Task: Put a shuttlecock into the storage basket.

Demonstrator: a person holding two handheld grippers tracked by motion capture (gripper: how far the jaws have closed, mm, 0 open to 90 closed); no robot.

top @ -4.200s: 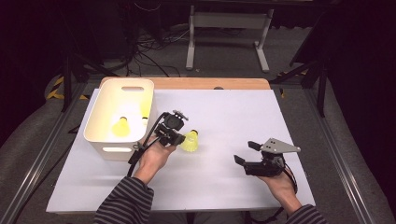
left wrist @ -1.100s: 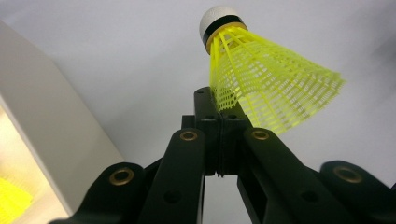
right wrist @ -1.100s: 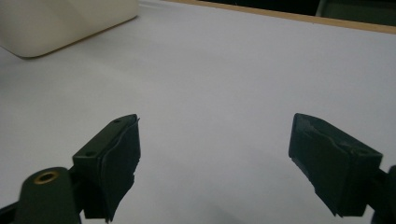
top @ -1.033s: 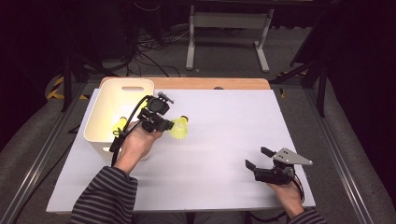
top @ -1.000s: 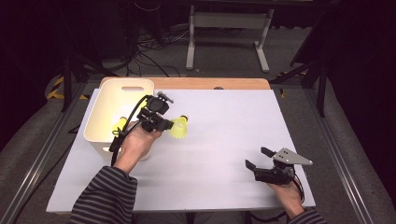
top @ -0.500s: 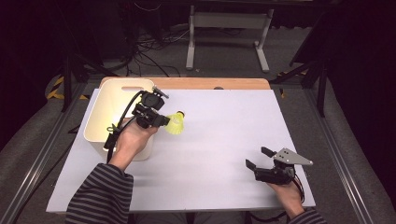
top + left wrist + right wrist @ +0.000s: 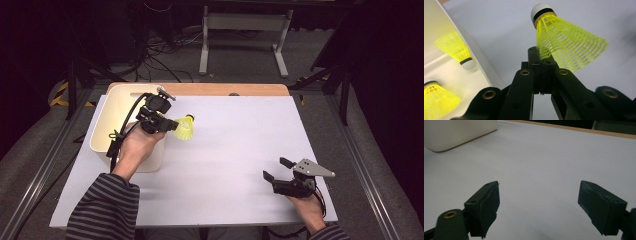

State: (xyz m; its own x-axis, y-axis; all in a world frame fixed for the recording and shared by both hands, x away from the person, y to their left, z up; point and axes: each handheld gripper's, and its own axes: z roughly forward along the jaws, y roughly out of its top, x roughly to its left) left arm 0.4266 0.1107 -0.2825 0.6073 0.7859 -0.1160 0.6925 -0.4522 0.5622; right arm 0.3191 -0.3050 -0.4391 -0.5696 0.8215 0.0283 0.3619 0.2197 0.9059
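My left gripper pinches a yellow shuttlecock at the bin's right edge.

In my left gripper view the jaws are pressed together on the rim of the shuttlecock's mesh skirt, its white cork tip pointing away from me, the whole thing clear of the table. To its left I see the white bin with two more yellow shuttlecocks lying inside. My right gripper rests near the table's front right corner, well apart, its jaws spread wide with only bare table between them.
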